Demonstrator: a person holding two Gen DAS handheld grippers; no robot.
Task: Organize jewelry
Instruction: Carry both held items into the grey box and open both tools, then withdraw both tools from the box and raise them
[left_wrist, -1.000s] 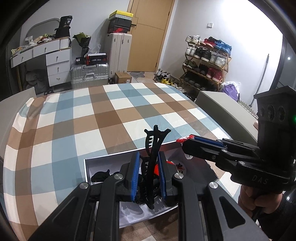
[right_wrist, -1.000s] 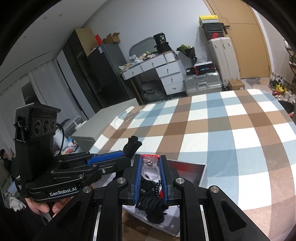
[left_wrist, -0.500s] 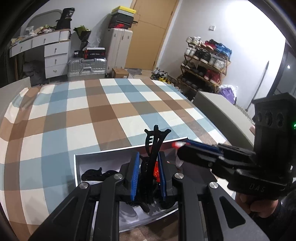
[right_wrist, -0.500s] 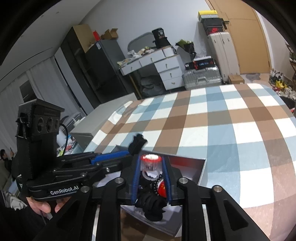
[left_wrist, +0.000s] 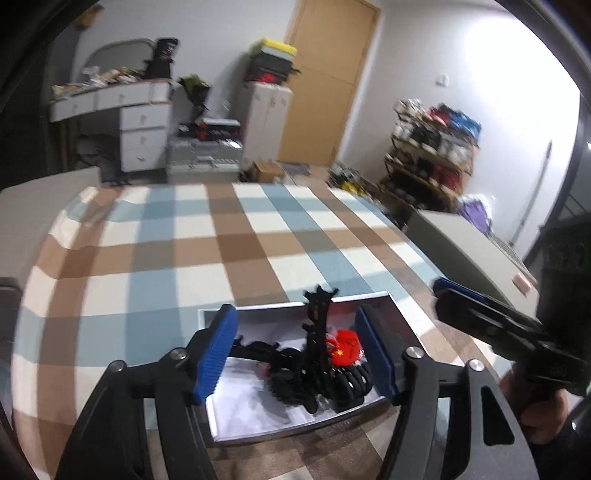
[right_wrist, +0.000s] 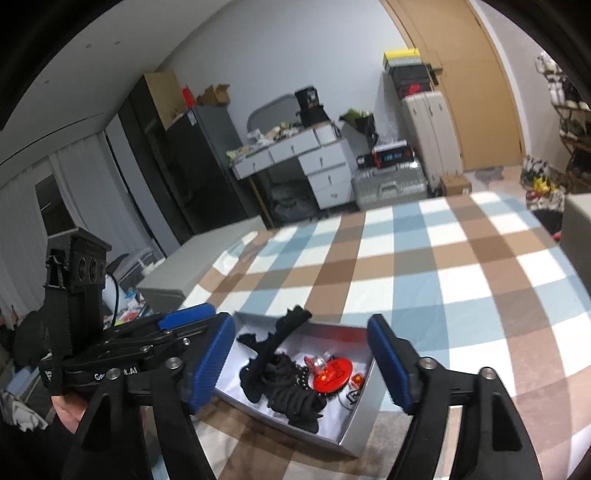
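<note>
A shallow silver box (right_wrist: 354, 435) with a white lining sits on the checked cloth at the table's near edge; it also shows in the left wrist view (left_wrist: 295, 435). In it lie a black claw hair clip (left_wrist: 317, 332) standing upright, black coiled hair ties (right_wrist: 295, 402), dark beads and a red round badge (right_wrist: 332, 373), also seen in the left wrist view (left_wrist: 345, 347). My left gripper (left_wrist: 299, 354) is open over the box, jaws either side of the clip. My right gripper (right_wrist: 301, 365) is open above the box, empty.
The table carries a blue, brown and white checked cloth (left_wrist: 207, 243). Beyond it stand a white dresser (right_wrist: 310, 166), suitcases (left_wrist: 207, 158), a wooden door (left_wrist: 325, 85) and a shoe rack (left_wrist: 432, 151). A grey bench (left_wrist: 465, 243) flanks the table's right side.
Both grippers opened. The left one let go of the black claw clip and the right one let go of the small jewelry piece; both now lie in the box.
</note>
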